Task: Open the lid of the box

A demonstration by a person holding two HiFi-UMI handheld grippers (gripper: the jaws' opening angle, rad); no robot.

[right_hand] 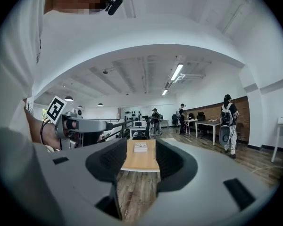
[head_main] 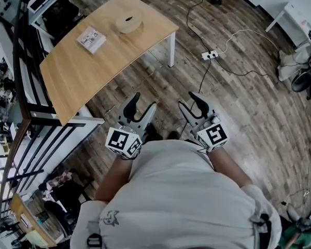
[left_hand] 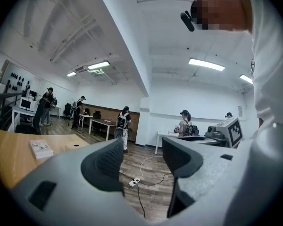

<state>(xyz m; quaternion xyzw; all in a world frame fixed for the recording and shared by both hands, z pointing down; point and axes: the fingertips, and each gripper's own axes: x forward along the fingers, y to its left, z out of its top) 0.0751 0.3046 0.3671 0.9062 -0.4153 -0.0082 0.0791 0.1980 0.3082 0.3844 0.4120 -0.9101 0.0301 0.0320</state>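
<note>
You hold both grippers close in front of your torso, side by side and well apart, jaws pointing forward. Your left gripper: jaws spread wide, gap empty. Your right gripper: jaws likewise spread, gap empty. Your bare forearms run forward from under your sleeves, converging slightly.

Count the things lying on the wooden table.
2. A round tan container sits near the far end of the table; a flat printed book-like item lies beside it, to its left. Nothing else shows there.
</note>
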